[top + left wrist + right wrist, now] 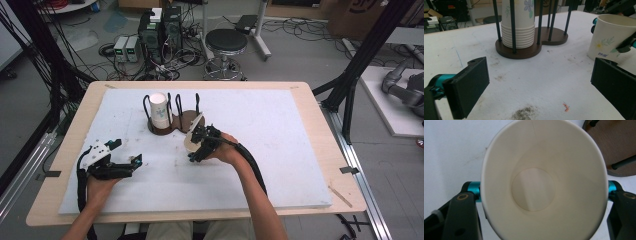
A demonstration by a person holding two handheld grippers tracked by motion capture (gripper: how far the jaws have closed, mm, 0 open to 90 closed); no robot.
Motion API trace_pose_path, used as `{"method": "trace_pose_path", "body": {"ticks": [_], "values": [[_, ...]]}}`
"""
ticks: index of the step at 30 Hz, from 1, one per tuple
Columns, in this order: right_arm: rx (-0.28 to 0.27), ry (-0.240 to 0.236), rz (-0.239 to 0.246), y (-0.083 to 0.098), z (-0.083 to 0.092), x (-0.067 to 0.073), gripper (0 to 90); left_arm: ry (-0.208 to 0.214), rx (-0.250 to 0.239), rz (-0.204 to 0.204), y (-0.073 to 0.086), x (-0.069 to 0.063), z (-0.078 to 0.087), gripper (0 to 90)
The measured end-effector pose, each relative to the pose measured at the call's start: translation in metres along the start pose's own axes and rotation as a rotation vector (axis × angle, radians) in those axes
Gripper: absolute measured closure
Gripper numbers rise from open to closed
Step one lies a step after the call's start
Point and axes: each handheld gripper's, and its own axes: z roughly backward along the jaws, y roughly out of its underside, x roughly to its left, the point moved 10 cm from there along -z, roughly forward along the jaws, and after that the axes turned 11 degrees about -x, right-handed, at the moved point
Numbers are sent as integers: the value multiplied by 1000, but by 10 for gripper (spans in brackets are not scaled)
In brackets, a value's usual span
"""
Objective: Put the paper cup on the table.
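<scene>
Our right gripper clamps a paper cup beside the cup rack mid-bench; its own view reveals the cup's empty inside. Our left gripper rests with jaws apart near the bench's left edge.

Loose cup right of stack in rack.

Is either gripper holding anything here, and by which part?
The right gripper clamps a single paper cup across its side wall, just below the rim. The left gripper holds nothing, jaws open.

Black hand-held gripper bodies, teal jaw joints, thick black trailing cables, bare forearms.
</scene>
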Motion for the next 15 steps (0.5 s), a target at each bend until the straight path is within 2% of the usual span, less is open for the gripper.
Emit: {"method": "trace_pose_path", "body": {"ticks": [3, 9, 15], "values": [[1, 0, 0, 0, 0, 0, 290, -2, -1, 5, 0, 0, 0, 17], [14, -7, -2, 3, -2, 1, 203, -2, -2, 4, 0, 0, 0, 17], [10, -12, -4, 4, 0, 1, 176, -3, -4, 6, 0, 0, 0, 17]]}}
